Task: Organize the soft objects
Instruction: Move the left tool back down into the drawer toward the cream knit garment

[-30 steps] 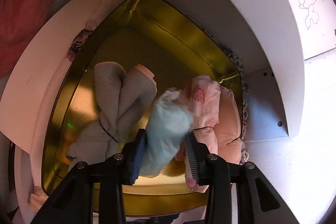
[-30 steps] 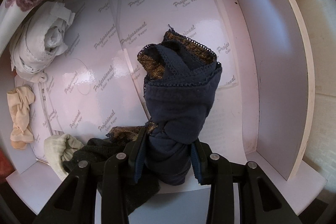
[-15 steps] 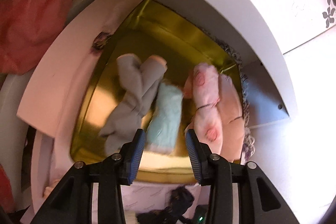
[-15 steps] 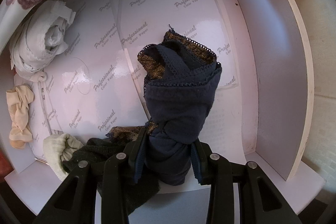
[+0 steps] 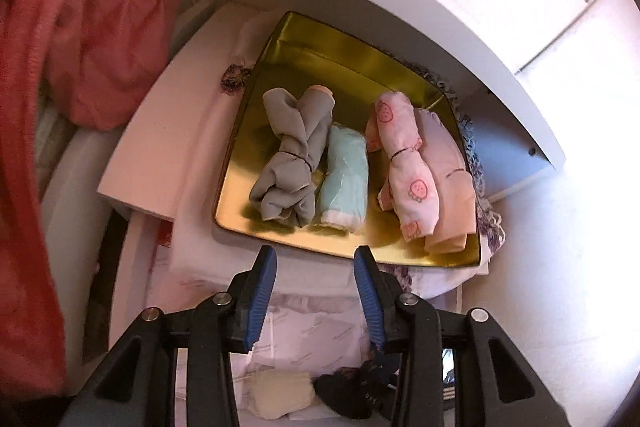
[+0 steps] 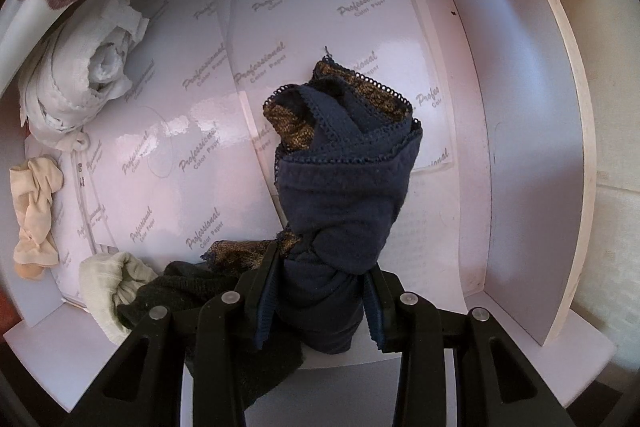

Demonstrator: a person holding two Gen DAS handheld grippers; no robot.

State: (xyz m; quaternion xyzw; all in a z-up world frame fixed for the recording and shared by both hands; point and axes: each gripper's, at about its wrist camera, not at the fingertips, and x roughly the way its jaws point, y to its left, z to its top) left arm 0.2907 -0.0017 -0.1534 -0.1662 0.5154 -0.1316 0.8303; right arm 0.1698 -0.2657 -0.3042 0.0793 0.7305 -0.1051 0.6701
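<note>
In the left wrist view a gold tin tray [image 5: 320, 43] on a white shelf holds a grey roll [image 5: 290, 155], a light blue roll [image 5: 346, 179], a pink strawberry-print roll [image 5: 404, 163] and a peach roll [image 5: 450, 187]. My left gripper [image 5: 315, 263] is open and empty, pulled back in front of the tray's near edge. In the right wrist view my right gripper [image 6: 320, 271] is shut on a rolled navy lace-trimmed garment [image 6: 348, 187], held upright inside a white drawer [image 6: 528, 107].
The drawer floor is lined with printed paper [image 6: 168, 131]. A white roll [image 6: 80, 79], a beige stocking [image 6: 34, 203], a cream cloth [image 6: 108, 287] and a black cloth [image 6: 192, 291] lie along its left and front. Red fabric [image 5: 60, 67] hangs left of the shelf.
My left gripper let go of the light blue roll in the tray and drew back and up, away from the tray. The right gripper has stayed still with the navy garment.
</note>
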